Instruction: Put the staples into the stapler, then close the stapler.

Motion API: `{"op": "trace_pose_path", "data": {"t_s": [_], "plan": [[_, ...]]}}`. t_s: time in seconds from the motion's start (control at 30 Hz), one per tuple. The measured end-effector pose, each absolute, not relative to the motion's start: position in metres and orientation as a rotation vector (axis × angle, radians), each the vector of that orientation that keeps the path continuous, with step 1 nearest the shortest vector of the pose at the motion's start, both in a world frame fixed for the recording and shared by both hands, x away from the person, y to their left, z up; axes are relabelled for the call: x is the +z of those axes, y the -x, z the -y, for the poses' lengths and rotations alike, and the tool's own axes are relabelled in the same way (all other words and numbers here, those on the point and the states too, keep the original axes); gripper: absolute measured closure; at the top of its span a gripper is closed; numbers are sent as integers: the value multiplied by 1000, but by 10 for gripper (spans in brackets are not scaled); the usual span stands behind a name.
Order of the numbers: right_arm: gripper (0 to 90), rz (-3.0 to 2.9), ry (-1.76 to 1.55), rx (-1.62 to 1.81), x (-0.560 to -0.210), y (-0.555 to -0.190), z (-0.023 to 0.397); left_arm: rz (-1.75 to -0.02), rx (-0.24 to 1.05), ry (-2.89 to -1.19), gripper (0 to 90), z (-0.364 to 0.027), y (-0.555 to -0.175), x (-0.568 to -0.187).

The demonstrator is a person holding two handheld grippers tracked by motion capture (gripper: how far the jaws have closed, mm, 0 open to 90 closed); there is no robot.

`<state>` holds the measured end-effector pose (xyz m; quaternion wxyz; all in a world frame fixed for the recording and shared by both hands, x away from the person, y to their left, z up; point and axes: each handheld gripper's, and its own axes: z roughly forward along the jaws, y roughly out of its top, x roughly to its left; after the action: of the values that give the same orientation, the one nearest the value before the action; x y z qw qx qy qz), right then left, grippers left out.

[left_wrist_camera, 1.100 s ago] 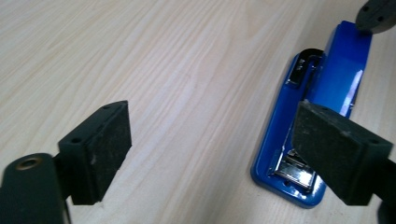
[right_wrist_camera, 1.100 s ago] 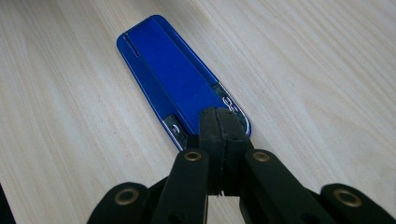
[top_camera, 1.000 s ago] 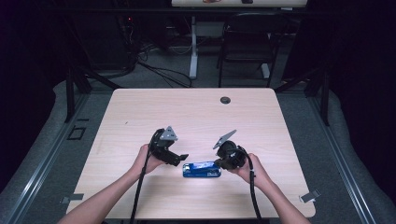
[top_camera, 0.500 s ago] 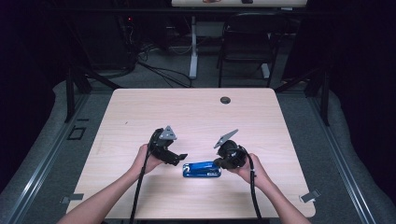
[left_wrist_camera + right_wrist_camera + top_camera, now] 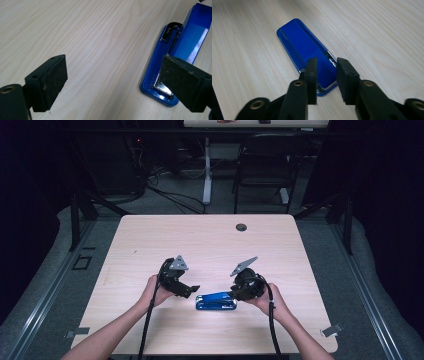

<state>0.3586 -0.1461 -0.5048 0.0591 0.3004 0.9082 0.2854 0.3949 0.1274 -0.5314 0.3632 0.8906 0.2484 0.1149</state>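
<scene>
A blue stapler (image 5: 216, 301) lies on the wooden table (image 5: 200, 240) near its front edge. In the left gripper view its lid stands raised off the stapler base (image 5: 152, 75), showing the metal inside. My left gripper (image 5: 189, 291) is just left of it, and this left gripper (image 5: 120, 77) is wide open with bare table between the pads. My right gripper (image 5: 239, 294) is at the stapler's right end. In the right gripper view the right gripper (image 5: 327, 67) has its jaws nearly together over the near end of the stapler (image 5: 304, 42); whether they pinch it is unclear.
A small dark grommet (image 5: 241, 227) sits near the table's far edge. A metal clip (image 5: 330, 331) is on the front right corner. Beyond the table stand a chair (image 5: 260, 165) and cables on the floor.
</scene>
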Motion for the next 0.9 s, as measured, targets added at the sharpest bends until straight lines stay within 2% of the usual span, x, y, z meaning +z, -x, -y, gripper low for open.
{"op": "trace_pose_path", "data": {"t_s": [0.17, 0.33, 0.47, 0.77, 0.9], "plan": [[400, -2713, -943, 877, -501, -358, 149, -660, 306, -2284, 71, -135, -395, -529], [242, -2677, -975, 866, -495, -356, 158, -688, 316, -2266, 63, -141, -397, -529], [181, -2631, -1019, 872, -491, -353, 170, -712, 318, -2261, 54, -148, -398, -530], [135, -2542, -1087, 858, -486, -340, 205, -768, 359, -2238, 38, -162, -401, -532], [83, -2501, -1113, 820, -486, -335, 224, -784, 387, -2252, 31, -164, -402, -535]]}}
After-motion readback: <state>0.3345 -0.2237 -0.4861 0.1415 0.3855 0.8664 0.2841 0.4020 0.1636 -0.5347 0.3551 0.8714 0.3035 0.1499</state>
